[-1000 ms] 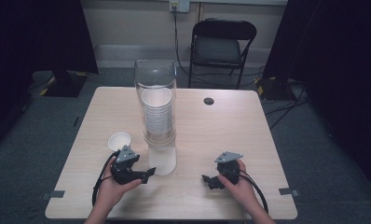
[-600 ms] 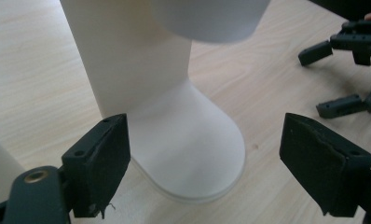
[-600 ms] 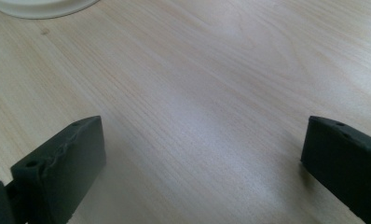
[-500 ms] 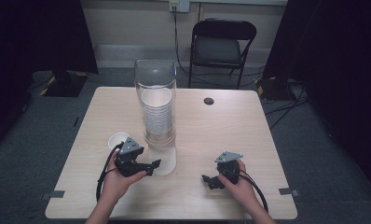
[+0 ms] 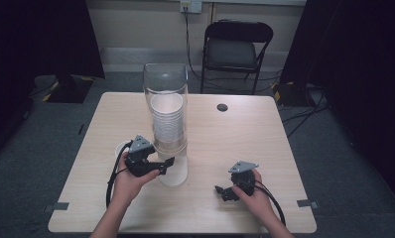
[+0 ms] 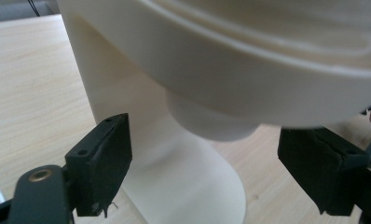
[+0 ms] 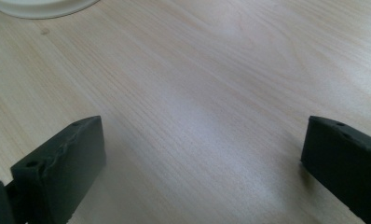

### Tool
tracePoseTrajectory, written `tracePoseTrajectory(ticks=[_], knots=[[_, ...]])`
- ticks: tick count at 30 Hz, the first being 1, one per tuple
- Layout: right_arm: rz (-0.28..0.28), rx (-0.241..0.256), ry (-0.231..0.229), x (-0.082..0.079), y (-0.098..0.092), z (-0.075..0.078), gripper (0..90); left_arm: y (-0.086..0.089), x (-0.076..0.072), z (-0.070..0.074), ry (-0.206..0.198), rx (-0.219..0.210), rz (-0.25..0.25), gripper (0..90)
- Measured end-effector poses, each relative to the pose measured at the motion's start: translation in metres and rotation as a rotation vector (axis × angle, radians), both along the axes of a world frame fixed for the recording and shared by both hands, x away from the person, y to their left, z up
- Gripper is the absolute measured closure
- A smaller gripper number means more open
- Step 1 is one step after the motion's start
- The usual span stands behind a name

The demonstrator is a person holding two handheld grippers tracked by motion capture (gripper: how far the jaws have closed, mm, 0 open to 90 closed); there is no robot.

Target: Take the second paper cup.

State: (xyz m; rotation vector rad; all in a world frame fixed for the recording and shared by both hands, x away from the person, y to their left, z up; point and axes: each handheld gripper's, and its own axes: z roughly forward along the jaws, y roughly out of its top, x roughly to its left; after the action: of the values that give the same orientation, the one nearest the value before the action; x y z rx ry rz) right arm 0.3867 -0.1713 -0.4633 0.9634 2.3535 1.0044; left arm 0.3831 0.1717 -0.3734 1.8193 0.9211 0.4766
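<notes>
A clear tube dispenser (image 5: 166, 94) holding a stack of white cups (image 5: 166, 119) stands on a white base (image 5: 173, 171) mid-table. My left gripper (image 5: 165, 166) is open at the dispenser's lower left, jaws to either side of the bottom cup (image 6: 211, 123) that pokes out under the stack. In the left gripper view the white stand (image 6: 127, 107) rises just behind the jaws. A single white cup (image 5: 122, 148) sits on the table behind the left hand. My right gripper (image 5: 224, 192) rests open near the front right, over bare wood (image 7: 197, 107), nothing between its jaws.
The light wooden table (image 5: 235, 134) has a small dark round hole (image 5: 222, 107) near its far edge. A black folding chair (image 5: 237, 49) stands behind the table. Cables run on the grey floor (image 5: 304, 114) at the right.
My left gripper has moved right and slightly forward, closing in on the dispenser's base until its jaws flank the bottom cup. The right gripper has stayed still.
</notes>
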Motion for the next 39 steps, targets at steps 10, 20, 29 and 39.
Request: tracePoseTrajectory(ticks=[10, 20, 29, 39], knots=[[0.0, 0.0, 0.0, 0.0, 0.0, 0.0, 0.0, -0.005, 0.001, 0.002, -0.027, 0.008, 0.011, 17.3], [0.0, 0.0, 0.0, 0.0, 0.0, 0.0, 0.0, -0.015, 0.007, -0.008, -0.094, 0.023, -0.017, 35.3], [0.001, 0.0, 0.0, 0.0, 0.0, 0.0, 0.0, -0.017, 0.004, -0.012, -0.121, 0.033, -0.009, 37.1], [0.0, 0.0, 0.0, 0.0, 0.0, 0.0, 0.0, -0.02, 0.002, -0.012, -0.129, 0.038, 0.015, 37.4]])
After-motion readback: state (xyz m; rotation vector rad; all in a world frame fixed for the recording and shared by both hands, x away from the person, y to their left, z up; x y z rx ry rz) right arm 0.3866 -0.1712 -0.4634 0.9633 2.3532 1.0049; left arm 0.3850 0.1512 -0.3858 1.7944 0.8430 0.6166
